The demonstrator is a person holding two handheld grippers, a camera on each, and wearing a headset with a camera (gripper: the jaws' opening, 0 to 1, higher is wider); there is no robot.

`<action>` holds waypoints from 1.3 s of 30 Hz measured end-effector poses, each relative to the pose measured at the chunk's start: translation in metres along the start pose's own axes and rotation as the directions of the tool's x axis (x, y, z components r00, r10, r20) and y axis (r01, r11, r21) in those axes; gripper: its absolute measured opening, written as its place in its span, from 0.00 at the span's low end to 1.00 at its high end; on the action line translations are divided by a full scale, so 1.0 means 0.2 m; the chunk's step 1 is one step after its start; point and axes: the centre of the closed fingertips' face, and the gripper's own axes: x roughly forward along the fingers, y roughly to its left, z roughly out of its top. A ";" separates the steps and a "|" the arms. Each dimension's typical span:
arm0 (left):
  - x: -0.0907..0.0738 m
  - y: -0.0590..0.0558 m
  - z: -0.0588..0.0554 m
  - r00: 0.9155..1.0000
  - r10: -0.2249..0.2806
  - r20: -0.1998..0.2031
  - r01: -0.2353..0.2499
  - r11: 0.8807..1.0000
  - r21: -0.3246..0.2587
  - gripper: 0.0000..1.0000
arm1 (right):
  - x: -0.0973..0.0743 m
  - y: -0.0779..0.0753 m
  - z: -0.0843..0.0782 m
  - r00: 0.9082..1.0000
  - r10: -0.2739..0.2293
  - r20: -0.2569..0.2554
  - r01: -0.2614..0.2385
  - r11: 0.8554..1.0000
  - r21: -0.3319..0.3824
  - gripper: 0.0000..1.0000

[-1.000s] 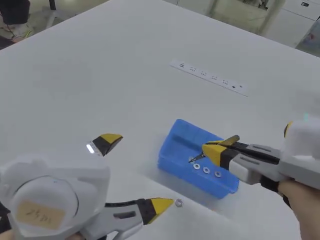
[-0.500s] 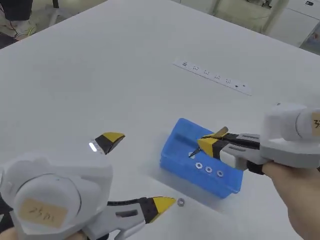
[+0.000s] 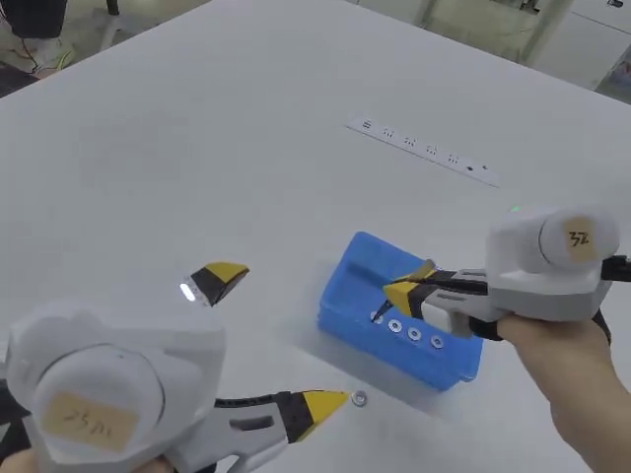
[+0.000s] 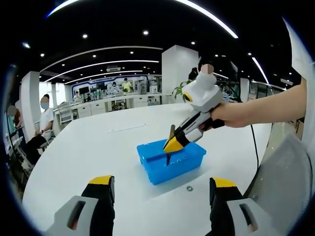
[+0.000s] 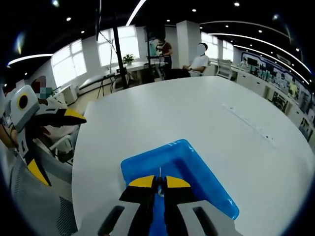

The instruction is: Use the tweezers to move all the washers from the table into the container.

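- three washers [image 3: 414, 335] lie in a row on the floor of the blue container [image 3: 353, 264]. one stray washer [image 3: 359, 398] sits on the table [image 3: 197, 148] just outside the container's near wall, close to the yellow tip of one left jaw. that stray washer looks like the work left. it is small and flat, so it could skid away or flip if pinched at its edge.
- the tweezers [image 3: 383, 309] point down into the container, with the tip near the row of washers. whether the tip carries a washer is too small to tell. if it does, opening too high could let the washer bounce over the low wall.
- the right gripper [image 3: 406, 288] is clenched on the tweezers, its jaws pressed together around them in the right gripper view. an uneven squeeze could twist the thin tool in the jaws, so the tips would miss the stray washer.
- on a careless lift out, the tweezers could catch the container's wall and drag or tip it, spilling what is inside.
- the left gripper [image 3: 271, 342] is released, jaws spread wide and holding nothing, and hovers above the table beside the container. a small drift of its near tip could knock the stray washer farther off or against the container's wall.
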 end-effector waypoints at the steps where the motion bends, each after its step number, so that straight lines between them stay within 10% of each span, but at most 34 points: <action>1: 0.00 0.00 0.00 1.000 0.000 0.000 0.000 1.000 0.000 0.80 | 0.00 0.00 0.00 1.000 -0.002 -0.005 0.002 1.000 -0.006 0.02; 19: 0.00 0.00 0.00 1.000 -0.002 -0.005 0.002 1.000 0.003 0.80 | -0.04 -0.03 0.02 0.999 -0.039 0.025 0.040 0.998 -0.049 0.03; 39: 0.00 0.00 0.00 1.000 -0.007 -0.004 0.007 1.000 0.007 0.80 | -0.26 0.26 0.01 0.996 0.027 0.089 -0.021 0.997 -0.074 0.03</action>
